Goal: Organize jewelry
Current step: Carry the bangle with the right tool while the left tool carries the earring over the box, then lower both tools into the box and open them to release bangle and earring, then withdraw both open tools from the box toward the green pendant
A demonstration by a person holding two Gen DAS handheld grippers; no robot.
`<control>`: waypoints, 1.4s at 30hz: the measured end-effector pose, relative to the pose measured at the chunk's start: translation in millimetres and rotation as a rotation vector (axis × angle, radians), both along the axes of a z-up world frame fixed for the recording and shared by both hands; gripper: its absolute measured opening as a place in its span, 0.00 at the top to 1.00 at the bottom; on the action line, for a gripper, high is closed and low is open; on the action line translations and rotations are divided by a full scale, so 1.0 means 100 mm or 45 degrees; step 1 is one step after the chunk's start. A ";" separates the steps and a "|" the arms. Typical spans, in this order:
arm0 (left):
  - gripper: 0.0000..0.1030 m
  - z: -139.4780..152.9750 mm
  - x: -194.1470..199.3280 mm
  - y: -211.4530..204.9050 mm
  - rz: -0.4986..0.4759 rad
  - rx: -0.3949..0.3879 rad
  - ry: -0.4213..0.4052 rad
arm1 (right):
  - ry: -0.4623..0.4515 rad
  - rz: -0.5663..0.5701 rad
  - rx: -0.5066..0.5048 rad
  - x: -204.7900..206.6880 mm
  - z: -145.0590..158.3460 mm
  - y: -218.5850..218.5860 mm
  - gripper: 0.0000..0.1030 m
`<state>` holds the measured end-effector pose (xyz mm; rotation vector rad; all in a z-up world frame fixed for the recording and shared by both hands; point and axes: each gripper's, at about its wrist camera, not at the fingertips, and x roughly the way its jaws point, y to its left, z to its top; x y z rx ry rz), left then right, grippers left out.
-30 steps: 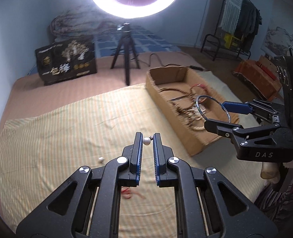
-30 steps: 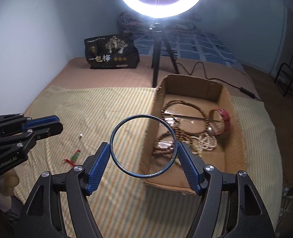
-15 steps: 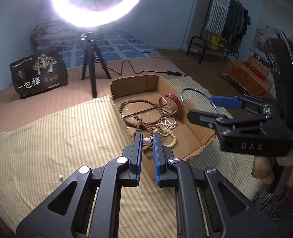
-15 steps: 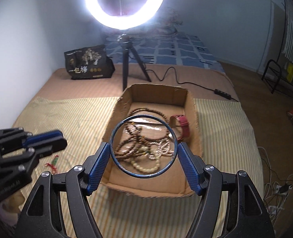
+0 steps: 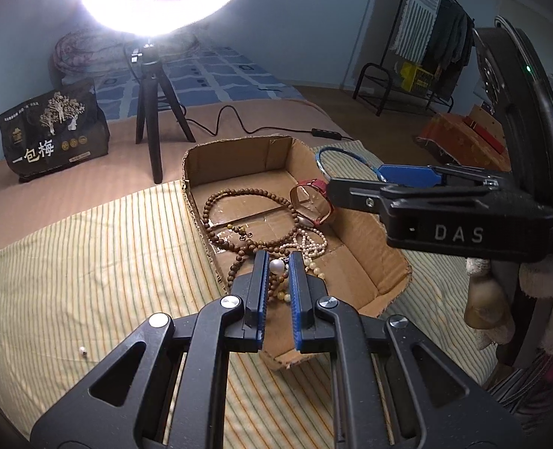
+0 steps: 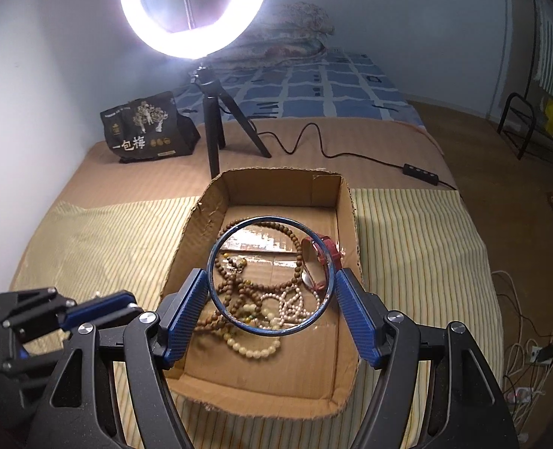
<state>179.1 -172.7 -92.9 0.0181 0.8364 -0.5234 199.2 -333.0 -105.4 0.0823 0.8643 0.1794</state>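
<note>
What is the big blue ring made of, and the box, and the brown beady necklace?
The blue ring looks like thin metal with a glossy blue finish: it keeps its round shape between the right gripper fingers and glints. The box is plain brown cardboard, matte, with ragged torn edges. The brown bead necklace seems to be wood, dull and grainy, though I can't be sure.

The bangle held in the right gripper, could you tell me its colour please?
Blue; the bangle shows best in the right wrist view.
</note>
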 end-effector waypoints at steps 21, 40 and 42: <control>0.91 -0.16 0.14 -0.10 0.009 0.019 0.056 | 0.060 -0.030 0.032 0.32 -0.14 -0.08 0.32; 0.61 -0.08 0.06 -0.08 0.012 0.019 0.013 | 0.027 -0.062 0.015 0.27 -0.06 -0.11 0.32; 0.61 -0.07 0.04 -0.06 0.014 0.020 0.009 | 0.023 -0.068 0.017 0.26 -0.05 -0.12 0.32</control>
